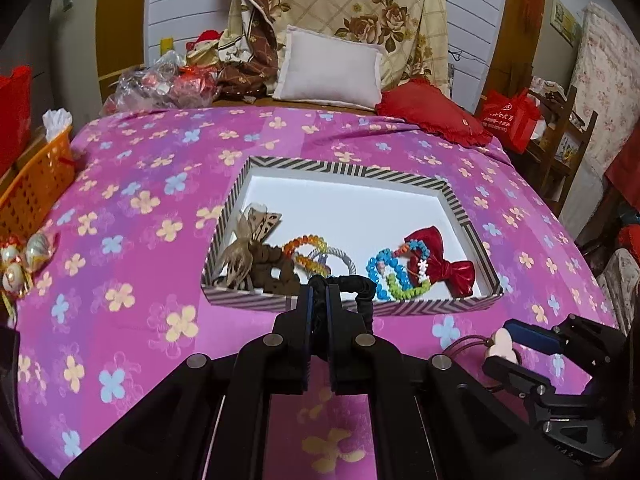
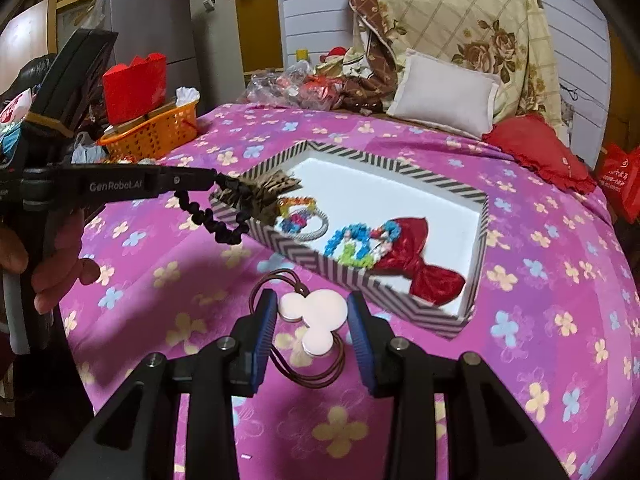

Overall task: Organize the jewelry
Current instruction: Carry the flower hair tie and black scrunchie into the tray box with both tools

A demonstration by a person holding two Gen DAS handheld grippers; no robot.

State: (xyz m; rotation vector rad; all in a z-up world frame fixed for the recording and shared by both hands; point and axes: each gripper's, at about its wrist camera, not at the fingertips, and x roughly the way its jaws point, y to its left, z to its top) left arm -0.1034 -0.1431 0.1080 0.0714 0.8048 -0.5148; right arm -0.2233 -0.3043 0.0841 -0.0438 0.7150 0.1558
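My left gripper is shut on a black scrunchie, held just in front of the near wall of the striped tray. In the right wrist view the left gripper hangs over the tray's left corner with the black scrunchie dangling below it. My right gripper is shut on a brown hair tie with white round discs, lifted above the bedspread near the tray. The left wrist view shows the right gripper at lower right. In the tray lie a red bow, coloured bead bracelets and a brown scrunchie.
The tray sits on a pink flowered bedspread. An orange basket stands at the bed's left edge. A white pillow and a red cushion lie at the head. A person's hand holds the left gripper's handle.
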